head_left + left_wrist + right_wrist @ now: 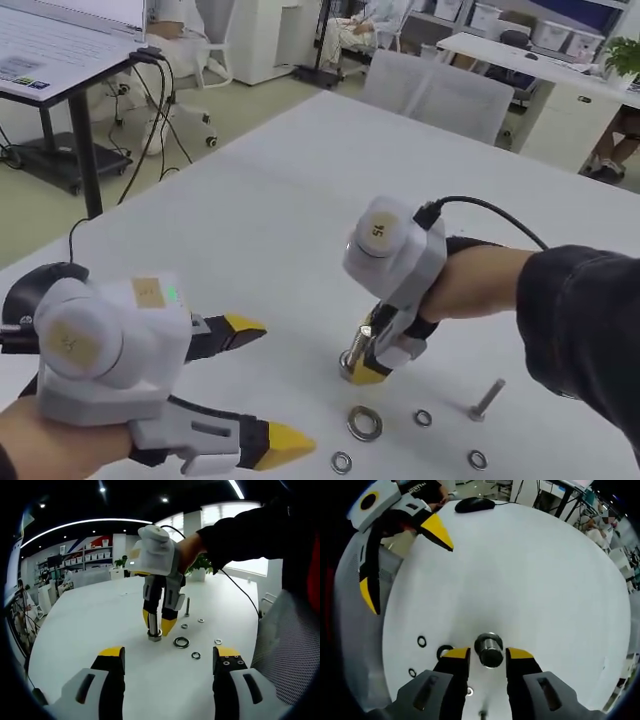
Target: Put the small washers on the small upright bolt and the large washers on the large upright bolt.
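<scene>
The right gripper (360,368) points straight down over the large bolt (489,650), which stands upright on the white table (300,190). Its jaws are narrow and sit 1 on each side of the bolt, yellow tips down near the bolt's base. The right gripper view shows a thin gap on both sides of the bolt top, so they flank it without clamping. I cannot tell whether a washer already lies around the base.

The left gripper (275,382) hangs low at the near left with its jaws spread wide and nothing between them. It points toward the bolt and the loose parts.

The large washer (364,423) lies flat on the table just beside the large bolt, on the near side. In the head view, 3 small washers lie flat around it: 1 (341,462) just nearer than it, 1 (423,417) to its right, and 1 (477,459) further right, near the front edge. The small bolt (487,399) stands head down to the right of these, apart from the large bolt, with its shaft bare.

A black mouse (45,280) rests at the table's left edge.
</scene>
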The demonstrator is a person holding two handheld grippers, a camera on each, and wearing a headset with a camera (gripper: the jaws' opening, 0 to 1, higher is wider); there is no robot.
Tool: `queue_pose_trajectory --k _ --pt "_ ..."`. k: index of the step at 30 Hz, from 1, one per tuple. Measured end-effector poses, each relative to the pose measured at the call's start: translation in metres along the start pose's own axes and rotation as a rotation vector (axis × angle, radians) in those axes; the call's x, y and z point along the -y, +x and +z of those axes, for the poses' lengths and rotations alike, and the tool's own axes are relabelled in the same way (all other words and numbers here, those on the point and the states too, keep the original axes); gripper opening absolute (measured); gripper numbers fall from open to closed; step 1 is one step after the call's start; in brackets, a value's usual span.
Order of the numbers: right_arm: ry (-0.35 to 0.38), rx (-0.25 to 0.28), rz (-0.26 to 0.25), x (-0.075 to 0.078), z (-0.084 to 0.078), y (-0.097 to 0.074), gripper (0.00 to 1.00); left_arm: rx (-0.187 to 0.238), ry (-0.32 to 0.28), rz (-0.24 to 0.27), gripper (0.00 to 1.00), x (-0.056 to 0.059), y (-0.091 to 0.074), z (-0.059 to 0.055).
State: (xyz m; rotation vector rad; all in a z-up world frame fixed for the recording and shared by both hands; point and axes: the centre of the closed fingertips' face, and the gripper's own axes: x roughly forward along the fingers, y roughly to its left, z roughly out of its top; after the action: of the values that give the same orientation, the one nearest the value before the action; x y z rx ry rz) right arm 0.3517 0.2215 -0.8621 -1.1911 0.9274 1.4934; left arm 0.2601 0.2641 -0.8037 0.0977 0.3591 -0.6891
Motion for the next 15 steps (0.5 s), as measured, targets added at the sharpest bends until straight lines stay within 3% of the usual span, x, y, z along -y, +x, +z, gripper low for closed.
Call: queue_pose_trajectory --k 7,15 --pt "0.023 0.022 -0.025 0.001 -0.008 -0.011 0.3 -0.015 0.026 0.006 0.71 -0.002 0.0 -0.002" --pt "0.01 0.036 -0.05 -0.016 -0.018 -0.024 0.31 -0.031 0.048 0.004 0.72 -0.003 0.002 -0.004"
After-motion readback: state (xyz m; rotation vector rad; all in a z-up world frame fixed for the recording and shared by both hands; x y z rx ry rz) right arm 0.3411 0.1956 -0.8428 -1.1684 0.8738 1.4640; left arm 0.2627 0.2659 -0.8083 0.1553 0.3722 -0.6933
